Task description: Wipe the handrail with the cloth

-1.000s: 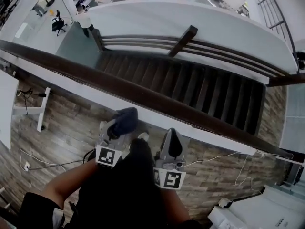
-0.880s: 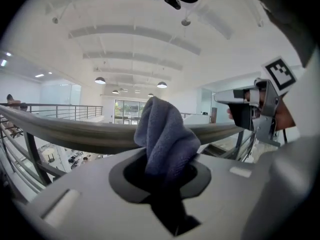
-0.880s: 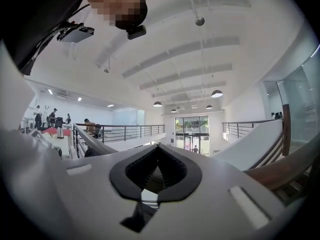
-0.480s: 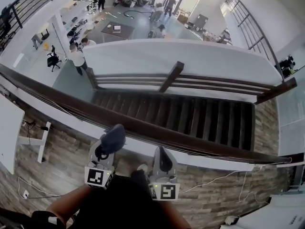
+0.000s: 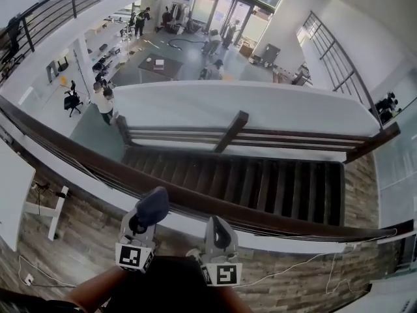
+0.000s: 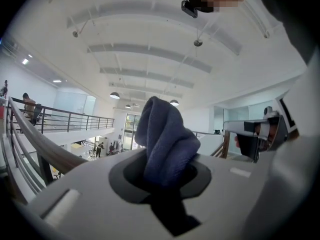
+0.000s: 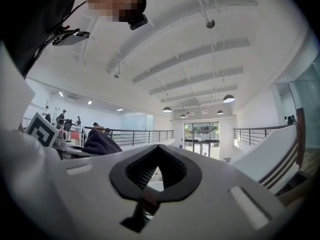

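Cloth, dark blue and bunched, stands clamped between the jaws of the left hand-held gripper, held close to the person's body. Beside it, the right hand-held gripper has its jaws together on nothing. Both hover over the plank floor, just short of the dark wooden handrail, and the cloth is apart from the wood.

The step in hand looks like the approach, with wiping not begun. The next move probably calls for carrying the cloth forward onto the rail's top, then sliding it along. The rail runs long and bare to either side, so there is free room for a stroke. Beyond its far edge the ground drops to a staircase and an open hall below, so a loosened grip could lose the cloth over the side.
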The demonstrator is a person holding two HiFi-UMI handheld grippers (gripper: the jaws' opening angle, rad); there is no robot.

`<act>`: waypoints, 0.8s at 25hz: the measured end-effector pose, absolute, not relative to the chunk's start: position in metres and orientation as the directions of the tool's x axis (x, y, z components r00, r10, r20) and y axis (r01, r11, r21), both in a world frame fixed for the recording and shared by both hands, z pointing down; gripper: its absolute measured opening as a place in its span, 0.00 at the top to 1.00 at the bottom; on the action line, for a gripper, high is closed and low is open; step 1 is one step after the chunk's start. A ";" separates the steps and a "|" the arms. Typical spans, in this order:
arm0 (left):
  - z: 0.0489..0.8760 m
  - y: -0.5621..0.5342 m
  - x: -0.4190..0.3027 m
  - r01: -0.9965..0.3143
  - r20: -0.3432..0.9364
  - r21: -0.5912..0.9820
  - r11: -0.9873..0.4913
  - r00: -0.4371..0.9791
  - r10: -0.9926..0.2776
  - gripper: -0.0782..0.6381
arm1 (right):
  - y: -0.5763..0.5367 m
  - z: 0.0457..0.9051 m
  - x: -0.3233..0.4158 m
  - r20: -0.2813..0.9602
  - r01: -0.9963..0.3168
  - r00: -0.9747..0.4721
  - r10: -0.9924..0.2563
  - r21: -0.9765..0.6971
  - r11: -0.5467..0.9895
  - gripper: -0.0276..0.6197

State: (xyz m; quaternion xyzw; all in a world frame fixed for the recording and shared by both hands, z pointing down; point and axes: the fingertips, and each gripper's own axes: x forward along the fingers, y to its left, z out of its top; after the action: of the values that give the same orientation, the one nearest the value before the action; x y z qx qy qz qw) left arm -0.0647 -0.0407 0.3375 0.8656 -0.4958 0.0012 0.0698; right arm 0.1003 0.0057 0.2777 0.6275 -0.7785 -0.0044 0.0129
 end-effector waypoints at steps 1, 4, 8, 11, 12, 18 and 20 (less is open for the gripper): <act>0.334 -0.042 -0.066 -0.861 0.062 0.119 -0.495 0.504 -0.861 0.79 | 0.005 0.279 0.101 0.017 -0.977 -0.210 -0.978 0.026 0.210 0.96; 0.331 -0.044 -0.071 -0.869 0.045 0.115 -0.482 0.489 -0.871 0.79 | 0.003 0.280 0.102 0.007 -0.980 -0.199 -0.980 0.024 0.199 0.96; 0.330 -0.045 -0.070 -0.872 0.041 0.120 -0.474 0.482 -0.875 0.79 | 0.000 0.274 0.111 -0.008 -0.984 -0.177 -0.984 0.024 0.177 0.96; 0.329 -0.043 -0.068 -0.869 0.041 0.121 -0.479 0.487 -0.873 0.79 | 0.000 0.274 0.119 -0.012 -0.988 -0.156 -0.988 0.018 0.156 0.96; 0.330 -0.042 -0.067 -0.868 0.041 0.124 -0.481 0.489 -0.871 0.79 | 0.000 0.274 0.121 -0.014 -0.988 -0.151 -0.988 0.019 0.151 0.96; 0.331 -0.037 -0.060 -0.862 0.042 0.139 -0.487 0.497 -0.867 0.79 | 0.006 0.267 0.124 -0.028 -0.988 -0.155 -0.988 0.028 0.154 0.96; 0.330 -0.036 -0.057 -0.859 0.037 0.145 -0.490 0.500 -0.865 0.79 | 0.007 0.268 0.124 -0.026 -0.987 -0.158 -0.987 0.029 0.157 0.96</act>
State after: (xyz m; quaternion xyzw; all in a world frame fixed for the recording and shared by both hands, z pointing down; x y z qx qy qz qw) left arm -0.0571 -0.0364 0.3305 0.8630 -0.4997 -0.0202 0.0722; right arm 0.1242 0.0074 0.2681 0.6490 -0.7605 -0.0194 -0.0003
